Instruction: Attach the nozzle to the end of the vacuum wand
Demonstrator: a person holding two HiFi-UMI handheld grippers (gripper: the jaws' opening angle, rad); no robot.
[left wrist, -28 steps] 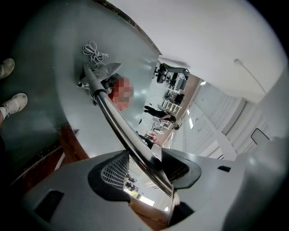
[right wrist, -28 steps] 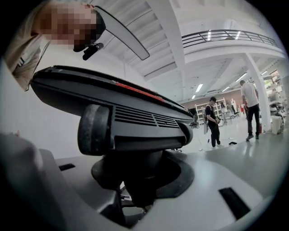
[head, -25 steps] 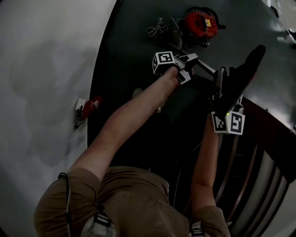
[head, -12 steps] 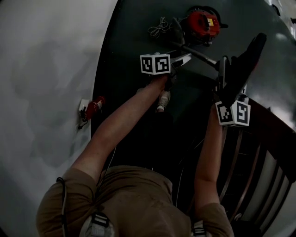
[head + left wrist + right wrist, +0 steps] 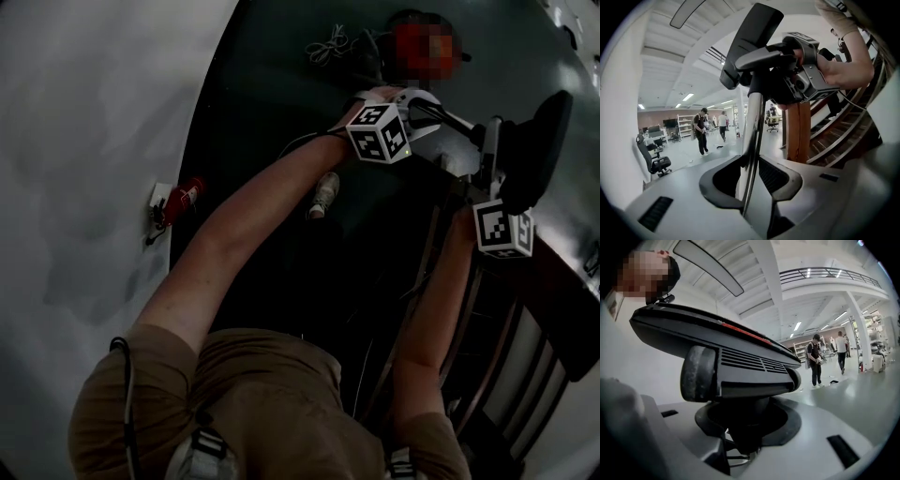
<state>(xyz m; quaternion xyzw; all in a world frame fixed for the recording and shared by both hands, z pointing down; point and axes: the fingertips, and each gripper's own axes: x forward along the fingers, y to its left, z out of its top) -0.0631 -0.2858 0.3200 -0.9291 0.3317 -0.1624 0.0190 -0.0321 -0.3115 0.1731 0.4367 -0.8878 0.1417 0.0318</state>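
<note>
The chrome vacuum wand runs up between the jaws of my left gripper, which have just been closing and now clamp it. In the head view the left gripper holds the wand near the red vacuum body. The black floor nozzle sits across my right gripper, whose jaws are shut on its neck. From the head view the nozzle stands just right of the wand's end, above the right gripper. In the left gripper view the nozzle meets the top of the wand; the joint itself is hidden.
A coiled cord lies by the vacuum body on the dark floor. A white shoe is under my left arm. A red and white object sits at the floor's left edge. Wooden stair railings run along the right.
My left gripper has swung right onto the wand and its jaws have closed on it. The right gripper with the nozzle has shifted right and turned more upright.
</note>
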